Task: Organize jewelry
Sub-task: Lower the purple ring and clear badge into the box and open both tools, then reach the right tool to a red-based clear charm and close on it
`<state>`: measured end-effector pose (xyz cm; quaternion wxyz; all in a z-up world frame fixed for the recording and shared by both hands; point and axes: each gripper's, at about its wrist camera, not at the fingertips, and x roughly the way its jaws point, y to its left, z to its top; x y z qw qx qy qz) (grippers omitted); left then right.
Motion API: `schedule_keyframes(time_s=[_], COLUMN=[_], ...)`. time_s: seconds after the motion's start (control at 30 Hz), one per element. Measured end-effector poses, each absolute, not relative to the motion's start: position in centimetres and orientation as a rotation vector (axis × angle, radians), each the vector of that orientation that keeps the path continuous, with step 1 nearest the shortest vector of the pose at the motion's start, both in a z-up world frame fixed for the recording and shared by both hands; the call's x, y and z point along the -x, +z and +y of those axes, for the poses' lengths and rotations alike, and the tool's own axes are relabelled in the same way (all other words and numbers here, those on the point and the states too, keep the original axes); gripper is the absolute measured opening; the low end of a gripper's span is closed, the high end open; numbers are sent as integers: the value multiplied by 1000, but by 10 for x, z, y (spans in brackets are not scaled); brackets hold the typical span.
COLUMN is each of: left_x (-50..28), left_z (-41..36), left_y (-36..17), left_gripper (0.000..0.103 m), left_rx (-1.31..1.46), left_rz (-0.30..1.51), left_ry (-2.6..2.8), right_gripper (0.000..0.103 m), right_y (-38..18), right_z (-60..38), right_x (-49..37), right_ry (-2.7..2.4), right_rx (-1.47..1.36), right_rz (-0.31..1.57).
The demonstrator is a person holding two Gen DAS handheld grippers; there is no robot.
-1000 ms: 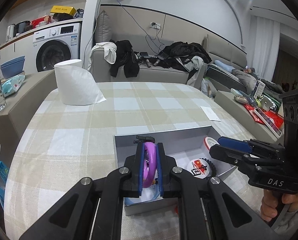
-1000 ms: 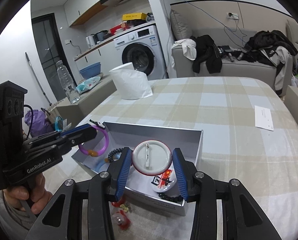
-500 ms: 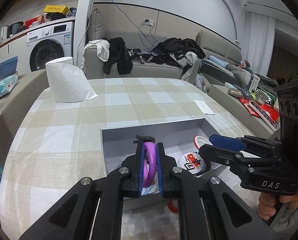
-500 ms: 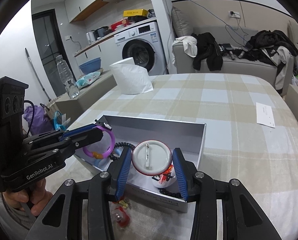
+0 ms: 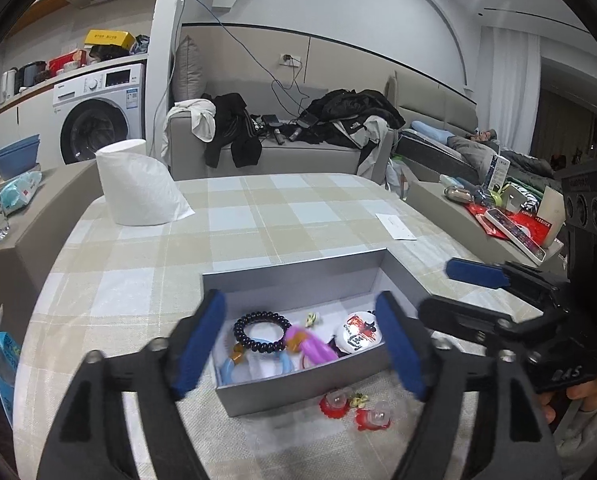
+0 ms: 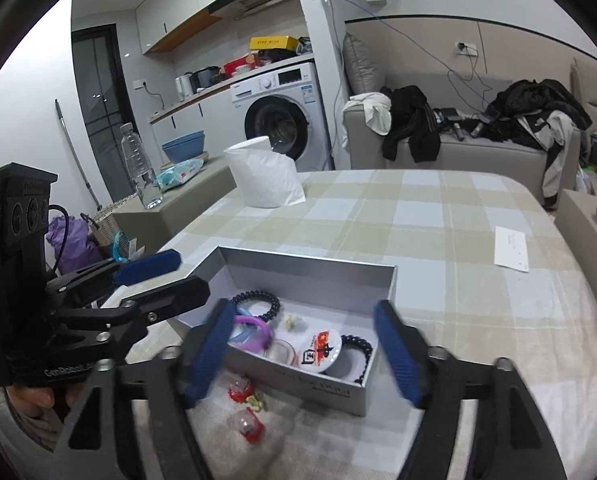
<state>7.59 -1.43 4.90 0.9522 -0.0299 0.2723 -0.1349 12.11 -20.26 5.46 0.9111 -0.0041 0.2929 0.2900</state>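
You hold both grippers low over the near edge of the box [image 5: 298, 276]. Left gripper [image 5: 300, 344]: jaws spread wide, empty. Right gripper [image 6: 306, 354]: jaws spread wide, empty. The purple bracelet [image 5: 312, 346] and badge [image 6: 318, 350] lie inside the box.

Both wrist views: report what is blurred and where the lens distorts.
Left wrist view: the open left gripper is motion-smeared, the purple bracelet streaked; edges curve. Right wrist view: the open right gripper is blurred, the grey box sharper.
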Motion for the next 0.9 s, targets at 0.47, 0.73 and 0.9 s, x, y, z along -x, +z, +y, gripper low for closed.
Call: schedule_keyframes(time_s=[0.47,0.73,0.9], left_x=[-47,-46,-44], left_z=[-4,-5,-5], left_y=[24,16,11], left_gripper=[102,102,102], left_rx=[94,73,67], left_rz=[594,614,627], left_ry=[-218,-199,-206], right_gripper=[103,101,70], right_y=[34,21,7], right_z=[-201,-190,-183], right_x=[-91,-85,-85], right_ry=[582,639,682], right_rx=[99,158,186], right_rz=[676,747,804])
